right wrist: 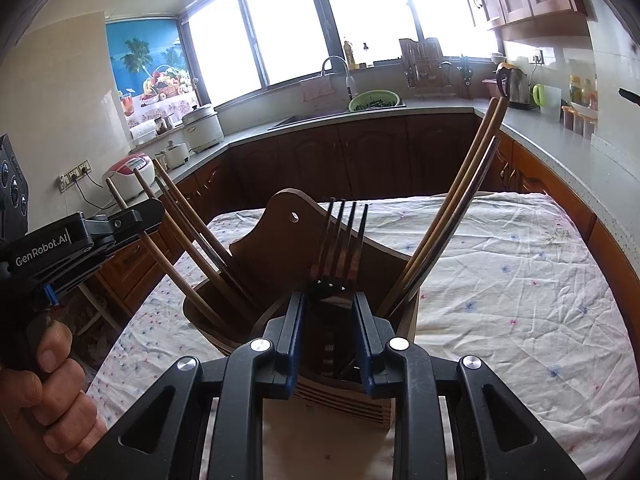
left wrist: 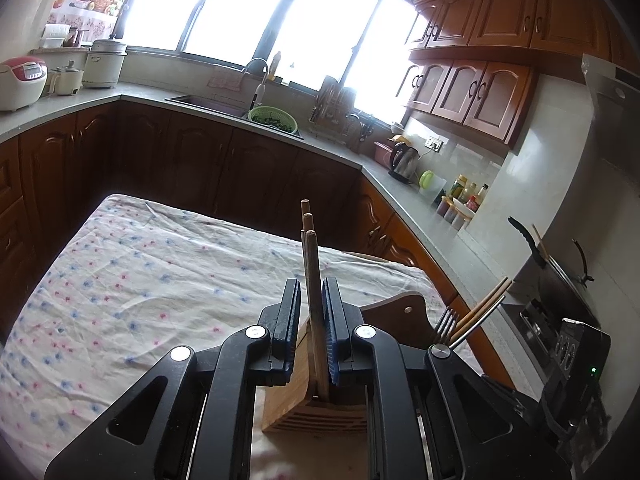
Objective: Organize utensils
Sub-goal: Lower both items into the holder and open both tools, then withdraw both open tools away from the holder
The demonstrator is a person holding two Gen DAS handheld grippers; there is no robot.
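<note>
Wooden chopsticks [left wrist: 311,280], round-tipped and pale, stand nearly upright between the blue-padded fingers of the left claw [left wrist: 312,304], which is pinched narrow onto them; their lower ends sit in the left slot of the bamboo utensil holder [left wrist: 320,412]. Over the holder's middle compartment, the right claw [right wrist: 329,312] is closed on the neck of a steel fork [right wrist: 340,240], its four shiny tines pointing up. In the holder's right compartment lean more chopsticks [right wrist: 460,200], some wooden, one metal, tilted away to the right. Behind the fork rises the holder's curved brown back panel [right wrist: 276,232] with its hanging hole. Under the holder lies a wrinkled floral cloth [right wrist: 500,280] covering the tabletop [right wrist: 614,248].
</note>
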